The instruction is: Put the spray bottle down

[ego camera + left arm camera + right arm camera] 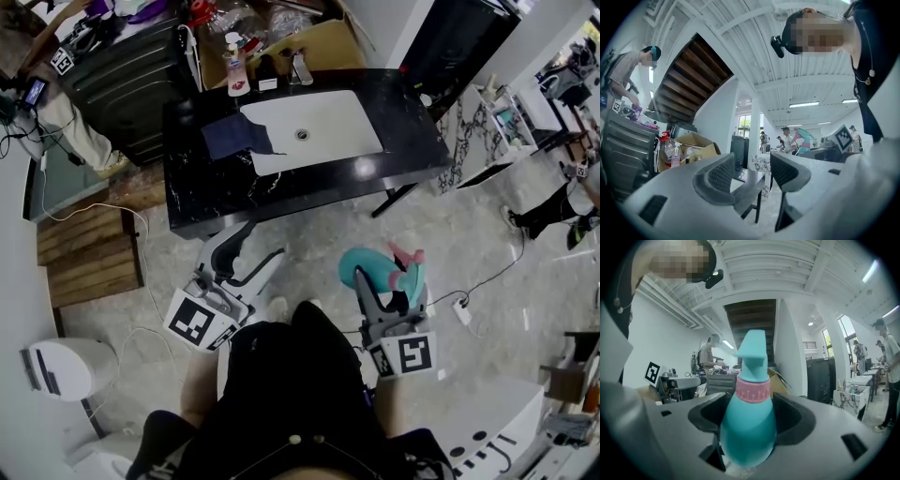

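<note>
1. The right gripper (386,287) was closed on the spray bottle (749,427), its pads pressing either side of the teal body below the pink collar.
2. The bottle was held in the air over the floor, on the near side of the black counter (412,141) and to the right of the person's body.
3. The left gripper (752,171) stood with its jaws wide apart and nothing between them.
4. A white sink (328,127) was set in the counter, with a dark cloth (234,139) at its left edge.
</note>
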Available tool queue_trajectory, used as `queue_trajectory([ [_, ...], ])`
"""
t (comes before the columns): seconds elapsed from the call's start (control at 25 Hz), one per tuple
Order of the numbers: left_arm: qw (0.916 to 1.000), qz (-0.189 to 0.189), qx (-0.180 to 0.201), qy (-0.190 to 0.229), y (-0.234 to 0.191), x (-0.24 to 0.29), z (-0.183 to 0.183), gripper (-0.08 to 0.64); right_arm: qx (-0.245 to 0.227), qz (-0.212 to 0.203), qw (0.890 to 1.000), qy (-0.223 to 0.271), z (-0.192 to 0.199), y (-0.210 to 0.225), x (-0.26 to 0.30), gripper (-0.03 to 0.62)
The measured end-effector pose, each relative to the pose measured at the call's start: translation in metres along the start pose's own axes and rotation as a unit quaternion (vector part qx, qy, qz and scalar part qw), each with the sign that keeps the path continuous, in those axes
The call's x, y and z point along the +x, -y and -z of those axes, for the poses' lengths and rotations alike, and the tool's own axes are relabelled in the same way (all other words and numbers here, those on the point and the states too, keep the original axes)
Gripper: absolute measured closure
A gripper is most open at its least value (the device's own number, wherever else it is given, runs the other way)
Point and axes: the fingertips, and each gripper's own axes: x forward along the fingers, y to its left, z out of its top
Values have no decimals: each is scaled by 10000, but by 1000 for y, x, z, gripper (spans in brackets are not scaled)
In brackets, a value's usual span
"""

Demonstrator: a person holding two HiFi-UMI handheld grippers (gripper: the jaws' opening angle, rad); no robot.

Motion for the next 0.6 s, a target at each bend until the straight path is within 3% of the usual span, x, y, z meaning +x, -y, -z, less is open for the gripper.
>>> queue_trajectory([
  [0.28,9997,50,-224,-80,-4,4,15,321,370,-105,9992,86,-2,-1,9,281],
  [0.6,9994,-59,-313,-105,-21,45,23,321,297,-226,9993,52,1,34,42,281],
])
